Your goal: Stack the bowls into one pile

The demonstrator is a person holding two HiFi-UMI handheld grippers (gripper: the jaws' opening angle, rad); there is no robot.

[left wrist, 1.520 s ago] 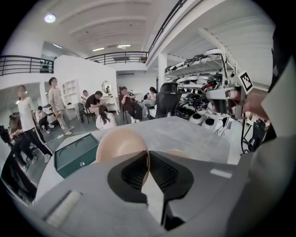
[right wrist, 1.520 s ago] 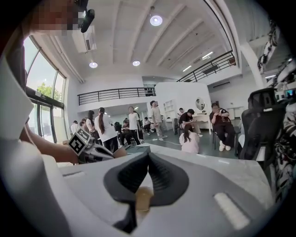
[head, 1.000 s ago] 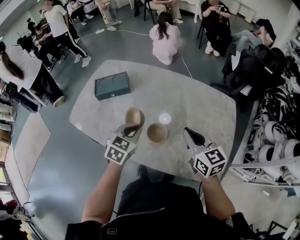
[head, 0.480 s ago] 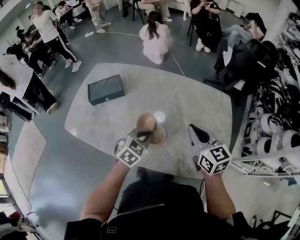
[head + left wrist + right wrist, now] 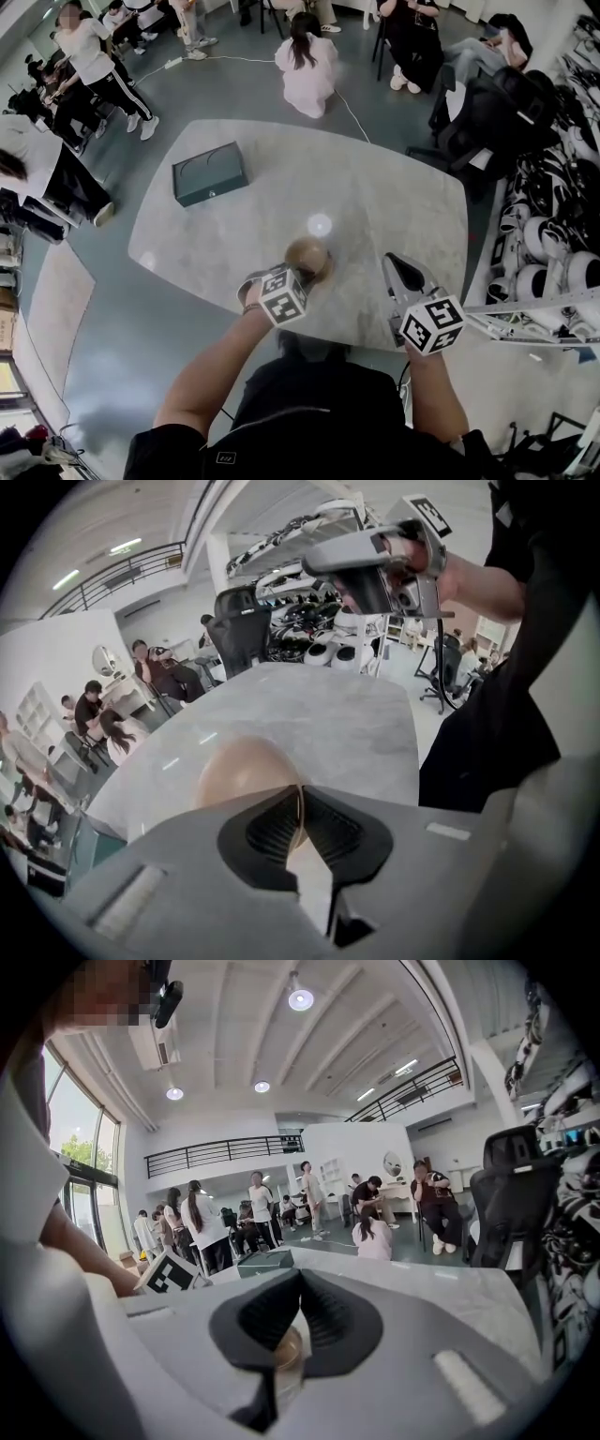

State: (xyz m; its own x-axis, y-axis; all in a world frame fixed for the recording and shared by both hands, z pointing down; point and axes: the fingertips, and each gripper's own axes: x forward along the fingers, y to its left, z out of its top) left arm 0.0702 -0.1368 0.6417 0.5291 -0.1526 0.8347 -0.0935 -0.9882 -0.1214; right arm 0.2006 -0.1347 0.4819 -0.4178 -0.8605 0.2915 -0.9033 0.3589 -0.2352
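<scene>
1. Bowls of light brown wood [image 5: 307,255] show in the head view as one round shape on the grey marbled worktop [image 5: 394,206], just at the tip of my left gripper [image 5: 302,273]. My right gripper [image 5: 394,266] hangs well apart from them.
2. Left gripper view: my jaws pinch the top bowl by its thin rim, nearly together.
3. Right gripper view: my jaws are pressed together and hold nothing, with the pile beyond them. I judge the stack nearly made, with only the release left.

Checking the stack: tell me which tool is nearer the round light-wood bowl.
Left. The left tool is shut on the rim of the round light-wood bowl; the right tool is shut and empty, to its right over the grey marble table, not touching it.
</scene>
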